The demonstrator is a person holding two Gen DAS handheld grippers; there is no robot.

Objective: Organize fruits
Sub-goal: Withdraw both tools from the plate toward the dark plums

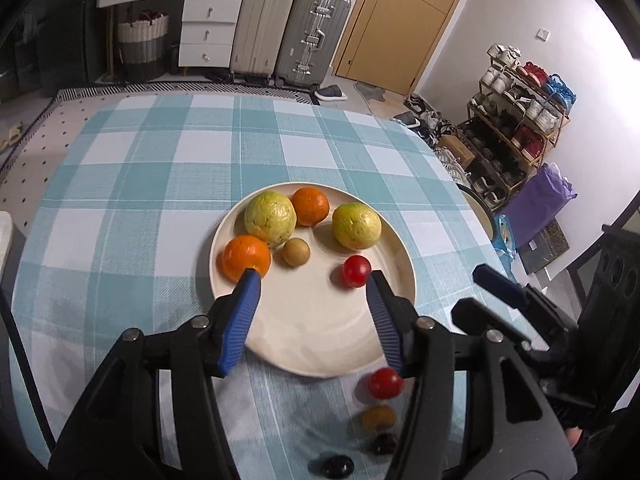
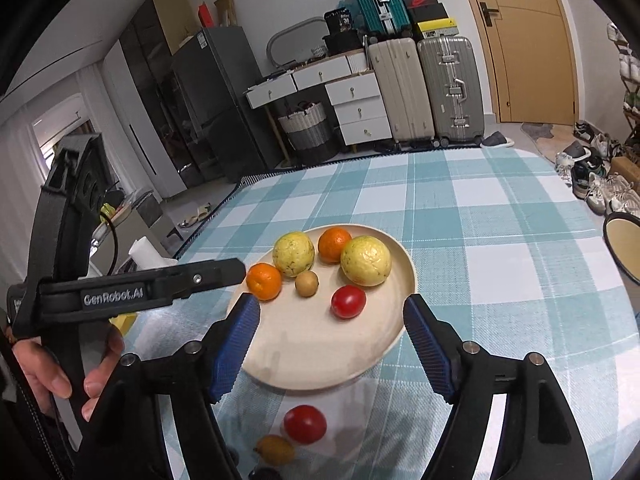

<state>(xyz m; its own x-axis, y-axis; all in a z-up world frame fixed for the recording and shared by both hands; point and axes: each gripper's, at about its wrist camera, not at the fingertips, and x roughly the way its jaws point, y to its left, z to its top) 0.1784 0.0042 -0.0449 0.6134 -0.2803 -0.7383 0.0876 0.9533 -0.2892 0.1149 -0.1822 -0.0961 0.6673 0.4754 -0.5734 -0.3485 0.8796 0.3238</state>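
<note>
Checked blue tablecloth (image 1: 132,184), cream plate (image 1: 400,256) at its middle already carrying six fruits. Both grippers hang spread and empty over the plate's near rim. Loose tomato (image 2: 305,424) lies on the cloth just off that rim, under the right gripper (image 2: 332,344), the nearer one; left gripper (image 1: 314,316) sits beside.
</note>
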